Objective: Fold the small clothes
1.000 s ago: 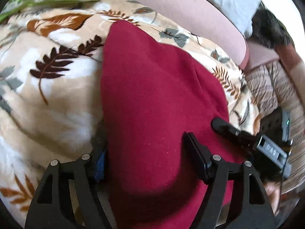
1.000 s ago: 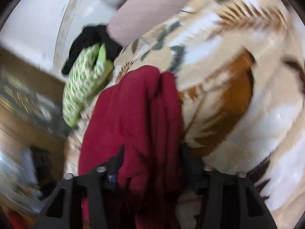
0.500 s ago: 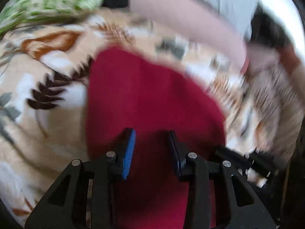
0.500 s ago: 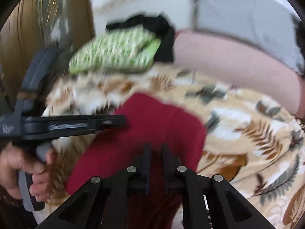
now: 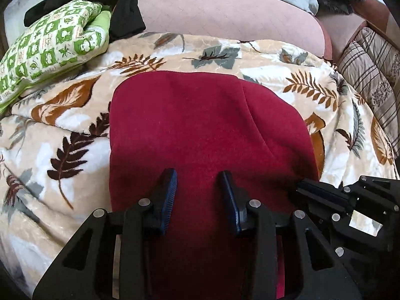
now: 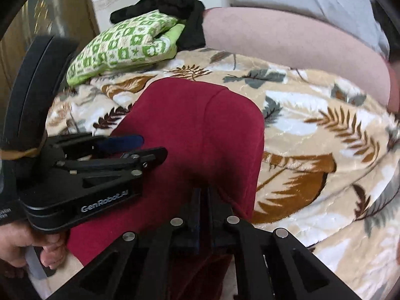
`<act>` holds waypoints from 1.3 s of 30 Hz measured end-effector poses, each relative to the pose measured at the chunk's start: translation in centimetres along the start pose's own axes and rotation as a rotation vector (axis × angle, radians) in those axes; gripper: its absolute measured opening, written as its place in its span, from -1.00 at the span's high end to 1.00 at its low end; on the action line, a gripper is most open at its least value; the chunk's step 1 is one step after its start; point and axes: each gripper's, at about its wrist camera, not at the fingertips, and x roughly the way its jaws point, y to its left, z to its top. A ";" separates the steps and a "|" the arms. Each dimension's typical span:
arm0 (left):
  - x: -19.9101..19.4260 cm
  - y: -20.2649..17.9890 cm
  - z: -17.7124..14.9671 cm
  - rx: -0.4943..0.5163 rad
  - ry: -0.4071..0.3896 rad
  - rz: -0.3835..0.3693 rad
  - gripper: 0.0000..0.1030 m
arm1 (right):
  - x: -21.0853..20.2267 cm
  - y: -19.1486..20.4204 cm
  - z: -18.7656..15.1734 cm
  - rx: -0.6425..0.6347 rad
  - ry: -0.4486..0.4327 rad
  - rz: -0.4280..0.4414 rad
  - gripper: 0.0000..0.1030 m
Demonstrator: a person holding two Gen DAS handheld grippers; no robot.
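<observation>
One hand (image 6: 15, 247) only in right view

Dark red fleece garment (image 5: 205, 130) lies folded flat on the leaf-print blanket (image 5: 62, 130). One lengthwise crease shows, right of centre.

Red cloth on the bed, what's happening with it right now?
A person with tongs in each hand is folding a red cloth spread on a leaf-print blanket. The right tongs are shut, apparently on its near edge. The left tongs sit partly open over the cloth's near part; their jaws have just opened a little, and whether they grip any cloth is unclear. A green patterned pillow lies beyond, untouched.
</observation>
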 end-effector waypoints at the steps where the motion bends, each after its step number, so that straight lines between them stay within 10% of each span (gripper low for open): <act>1: 0.0 0.0 0.0 -0.001 0.000 0.000 0.29 | 0.1 0.0 0.1 -0.003 0.002 0.001 0.91; 24: -0.3 0.2 0.0 0.001 -0.010 0.004 0.29 | -5.3 1.7 -0.9 -0.053 0.072 0.119 0.88; 28: -0.1 -0.8 -0.4 0.121 -0.068 0.018 0.23 | -1.5 2.0 -3.8 -0.102 0.240 0.109 0.88; 34: 0.3 -0.3 -0.4 0.176 -0.136 -0.008 0.23 | -1.7 1.6 -2.9 -0.052 0.240 0.202 0.88; 39: 0.1 -0.3 -0.4 0.161 -0.142 -0.007 0.23 | -6.1 -2.3 1.8 0.043 -0.035 0.148 0.87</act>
